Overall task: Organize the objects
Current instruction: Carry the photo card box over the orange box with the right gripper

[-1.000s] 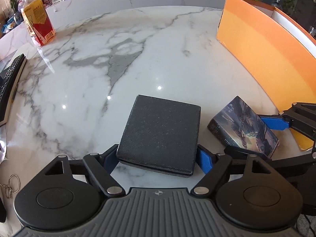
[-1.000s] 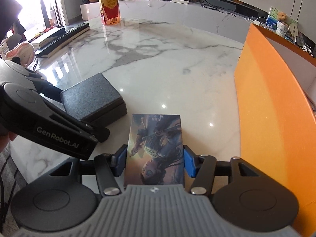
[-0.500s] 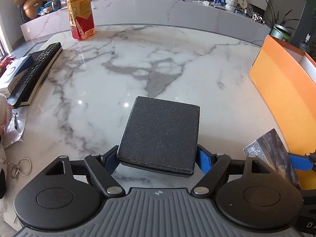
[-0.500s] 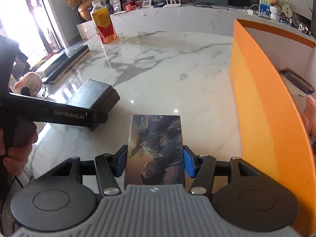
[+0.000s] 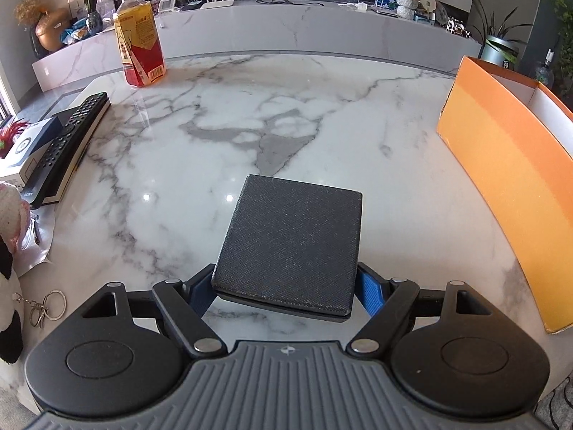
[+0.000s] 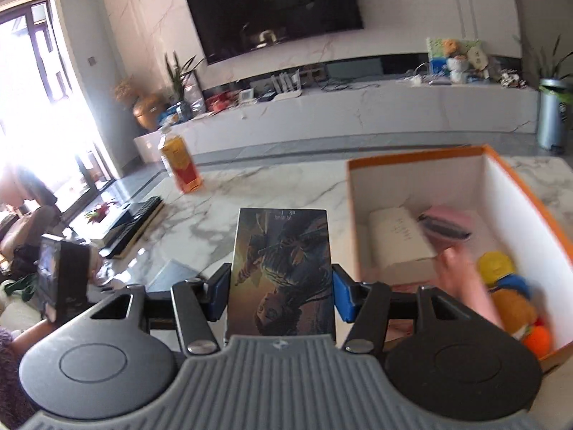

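I've got the marble table (image 5: 322, 114) with the orange box (image 6: 515, 193) at its right – toys and a white pack inside. My left gripper (image 5: 286, 286) is clamped on the black case (image 5: 290, 243), my right gripper (image 6: 279, 294) on the picture box (image 6: 283, 272) – both held above the table.

Living room, pale marble-look wall (image 6: 429, 10) carrying a big dark TV (image 6: 275, 7). Long low marble console (image 6: 358, 114) running under it, holding routers (image 6: 284, 80), potted plants (image 6: 179, 71), a bronze vase (image 6: 147, 109) and small ornaments. Window (image 6: 32, 82) on the left is blowing out with hard daylight, glaring off the white grey-veined marble table (image 5: 286, 118). Grey floor (image 6: 279, 150) showing between console and table.
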`<action>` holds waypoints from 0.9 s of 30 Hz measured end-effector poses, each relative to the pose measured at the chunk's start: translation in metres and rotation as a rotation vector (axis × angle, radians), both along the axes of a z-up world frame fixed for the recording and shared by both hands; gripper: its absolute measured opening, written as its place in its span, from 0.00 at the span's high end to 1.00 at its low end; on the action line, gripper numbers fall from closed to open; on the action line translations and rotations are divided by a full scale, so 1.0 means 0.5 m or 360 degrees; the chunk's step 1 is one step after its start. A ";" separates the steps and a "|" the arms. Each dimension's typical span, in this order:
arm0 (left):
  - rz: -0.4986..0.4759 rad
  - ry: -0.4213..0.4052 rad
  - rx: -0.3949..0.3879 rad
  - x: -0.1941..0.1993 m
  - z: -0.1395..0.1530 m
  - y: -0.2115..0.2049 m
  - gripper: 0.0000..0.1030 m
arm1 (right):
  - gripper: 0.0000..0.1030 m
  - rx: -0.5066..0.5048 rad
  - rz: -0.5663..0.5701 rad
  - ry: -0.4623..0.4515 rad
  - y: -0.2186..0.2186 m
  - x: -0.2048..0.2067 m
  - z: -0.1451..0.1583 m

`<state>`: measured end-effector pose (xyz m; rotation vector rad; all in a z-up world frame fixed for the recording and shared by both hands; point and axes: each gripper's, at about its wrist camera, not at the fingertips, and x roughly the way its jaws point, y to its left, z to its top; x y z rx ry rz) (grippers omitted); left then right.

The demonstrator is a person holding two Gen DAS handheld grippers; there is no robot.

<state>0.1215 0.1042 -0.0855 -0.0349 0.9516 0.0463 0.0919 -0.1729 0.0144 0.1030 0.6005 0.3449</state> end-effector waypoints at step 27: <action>-0.0091 0.0012 0.0115 -0.001 0.005 -0.043 0.10 | 0.43 -0.0195 -0.0010 0.0246 0.001 0.064 -0.096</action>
